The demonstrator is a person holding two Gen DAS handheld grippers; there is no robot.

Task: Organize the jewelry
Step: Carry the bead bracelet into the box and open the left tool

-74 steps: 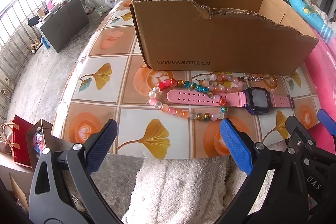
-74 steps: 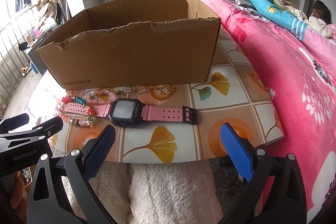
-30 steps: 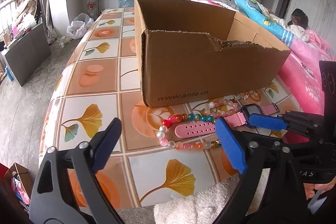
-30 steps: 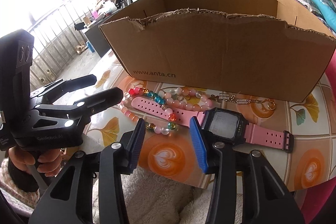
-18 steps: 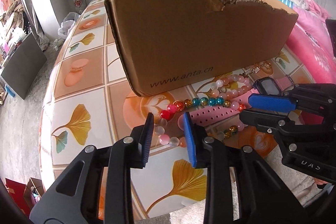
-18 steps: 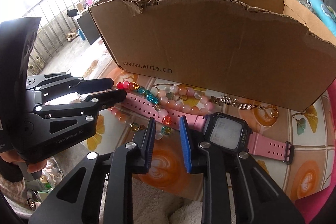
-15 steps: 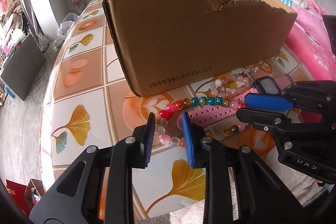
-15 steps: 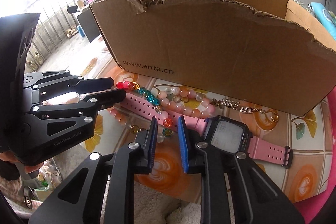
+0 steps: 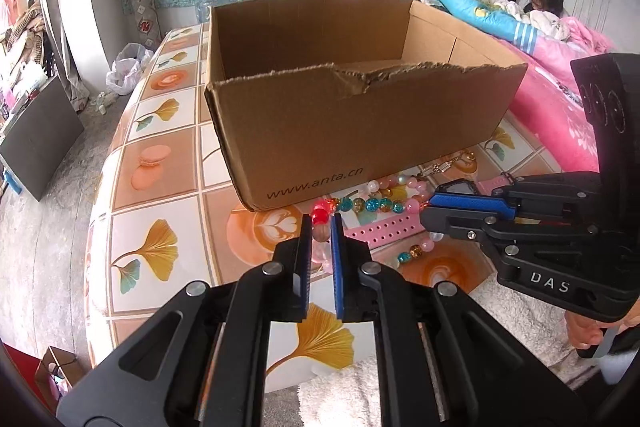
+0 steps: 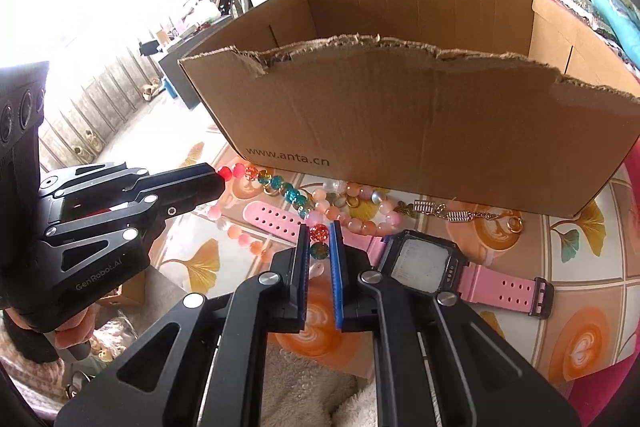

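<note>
Pinching the bead bracelet [image 10: 280,187] with both tools just before the cardboard box [image 9: 360,131]: I'm closing the left tool [image 9: 321,227] on its red end, the right tool [image 10: 319,233] on its other end, spreading it for lifting.

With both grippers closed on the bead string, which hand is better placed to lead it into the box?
Probably left: the left gripper pinches the beaded necklace at its red end nearest the cardboard box; the right gripper grips mid-strand, over the pink watch.
</note>
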